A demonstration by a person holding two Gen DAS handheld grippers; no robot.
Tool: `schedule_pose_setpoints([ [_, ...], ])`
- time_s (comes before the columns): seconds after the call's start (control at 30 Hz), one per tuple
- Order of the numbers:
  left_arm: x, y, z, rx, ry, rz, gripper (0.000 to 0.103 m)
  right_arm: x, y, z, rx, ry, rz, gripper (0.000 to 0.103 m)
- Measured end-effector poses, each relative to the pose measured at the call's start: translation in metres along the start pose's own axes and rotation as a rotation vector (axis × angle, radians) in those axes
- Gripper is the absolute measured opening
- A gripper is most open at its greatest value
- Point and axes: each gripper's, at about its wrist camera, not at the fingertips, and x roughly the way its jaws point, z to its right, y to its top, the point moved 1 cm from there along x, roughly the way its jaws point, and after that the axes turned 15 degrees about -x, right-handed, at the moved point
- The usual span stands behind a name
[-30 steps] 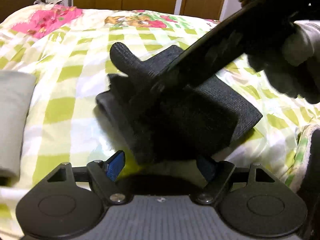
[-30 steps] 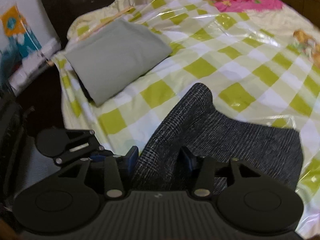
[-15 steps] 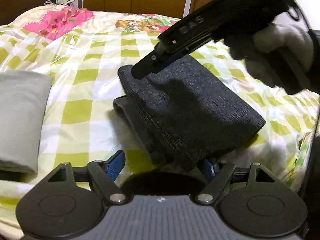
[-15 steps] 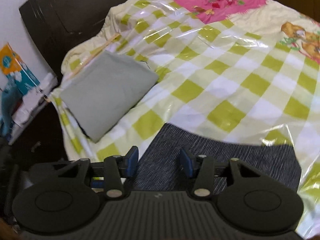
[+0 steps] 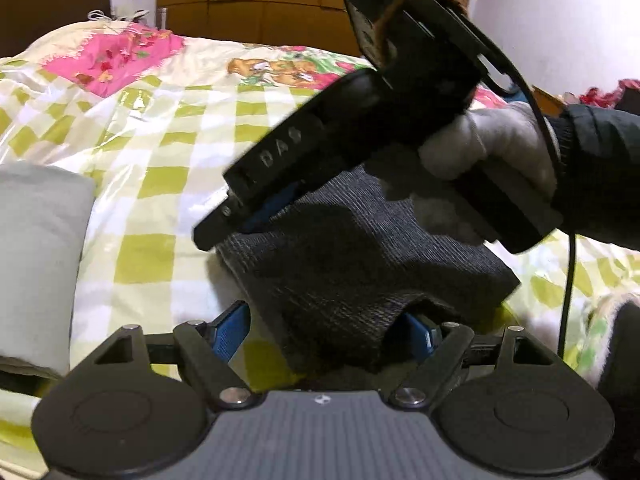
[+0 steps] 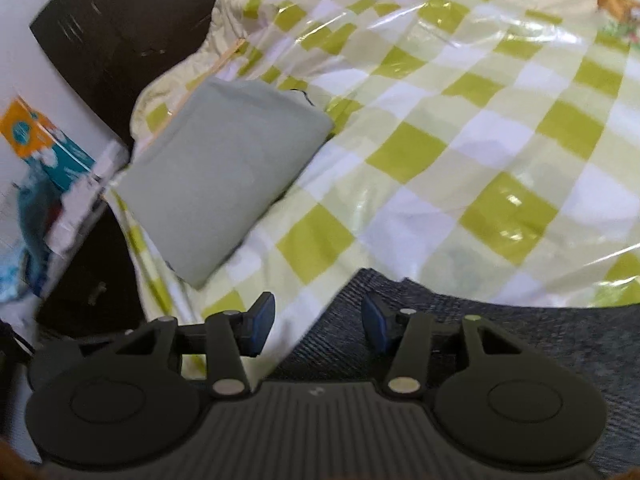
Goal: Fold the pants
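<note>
While the dark knit pants (image 5: 360,264) lie folded compact on the checked bed cover (image 5: 168,152) | left tongs (image 5: 320,336) apart, fabric edge between them at 6 o'clock | right tongs (image 6: 318,326) apart, empty, above the pants' 10 o'clock corner | judged nearly done: perhaps smoothing or stacking beside the grey folded garment (image 6: 224,172).

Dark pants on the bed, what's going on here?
A person with a handheld gripper in each hand is folding dark grey pants on a green-checked bedspread. The pants lie in a compact folded bundle. The left gripper is open, its fingers either side of the bundle's near edge. The right gripper is open too, just above the bundle's far corner, gripping nothing. A folded light grey garment sits off to the side.
</note>
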Motion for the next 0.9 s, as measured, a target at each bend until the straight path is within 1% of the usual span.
schedule_pose_setpoints([
  [0.03, -0.001, -0.002, 0.0, 0.012, -0.025, -0.03, 0.091, -0.001, -0.001, 0.001, 0.017, 0.032, 0.012, 0.051],
  [0.07, -0.001, -0.004, 0.002, 0.026, -0.046, -0.057, 0.091, -0.002, -0.003, 0.002, 0.043, 0.084, 0.022, 0.051],
  [0.1, 0.0, -0.008, 0.005, 0.043, -0.047, -0.067, 0.091, -0.001, -0.004, 0.003, 0.06, 0.124, 0.02, 0.052],
  [0.17, 0.001, -0.012, 0.009, 0.078, -0.026, -0.088, 0.091, 0.001, -0.006, 0.003, 0.06, 0.118, 0.017, 0.05],
  [0.23, -0.004, -0.013, 0.011, 0.084, -0.012, -0.084, 0.091, -0.003, -0.007, 0.003, 0.078, 0.123, 0.038, 0.05],
  [0.33, -0.016, -0.006, 0.008, 0.05, -0.008, -0.049, 0.091, -0.028, -0.01, 0.006, 0.116, 0.134, 0.122, 0.052],
  [0.37, -0.016, -0.001, 0.008, 0.044, -0.001, -0.033, 0.091, -0.044, -0.014, 0.007, 0.125, 0.13, 0.161, 0.052],
  [0.43, -0.012, 0.01, 0.009, 0.036, 0.02, 0.018, 0.091, -0.072, -0.025, 0.012, 0.138, 0.094, 0.219, 0.052],
  [0.47, -0.008, 0.016, 0.009, 0.029, 0.026, 0.039, 0.091, -0.087, -0.032, 0.016, 0.148, 0.061, 0.242, 0.052],
  [0.5, -0.001, 0.023, 0.009, 0.017, 0.03, 0.073, 0.091, -0.103, -0.043, 0.022, 0.157, 0.008, 0.259, 0.055],
  [0.6, 0.023, 0.042, 0.006, -0.027, 0.042, 0.133, 0.091, -0.135, -0.074, 0.04, 0.185, -0.177, 0.253, 0.059],
  [0.63, 0.032, 0.047, 0.005, -0.036, 0.06, 0.148, 0.091, -0.143, -0.086, 0.048, 0.213, -0.215, 0.251, 0.059],
  [0.7, 0.05, 0.052, 0.004, -0.039, 0.105, 0.132, 0.091, -0.155, -0.108, 0.062, 0.261, -0.283, 0.242, 0.059],
  [0.73, 0.056, 0.052, 0.003, -0.04, 0.121, 0.117, 0.091, -0.157, -0.116, 0.067, 0.275, -0.303, 0.233, 0.059],
  [0.77, 0.061, 0.051, 0.003, -0.038, 0.136, 0.101, 0.091, -0.156, -0.125, 0.072, 0.299, -0.301, 0.227, 0.06],
  [0.83, 0.066, 0.044, 0.0, -0.034, 0.152, 0.063, 0.091, -0.148, -0.141, 0.081, 0.349, -0.256, 0.216, 0.061],
  [0.9, 0.067, 0.039, -0.006, -0.071, 0.135, 0.027, 0.095, -0.135, -0.155, 0.087, 0.39, -0.205, 0.201, 0.062],
])
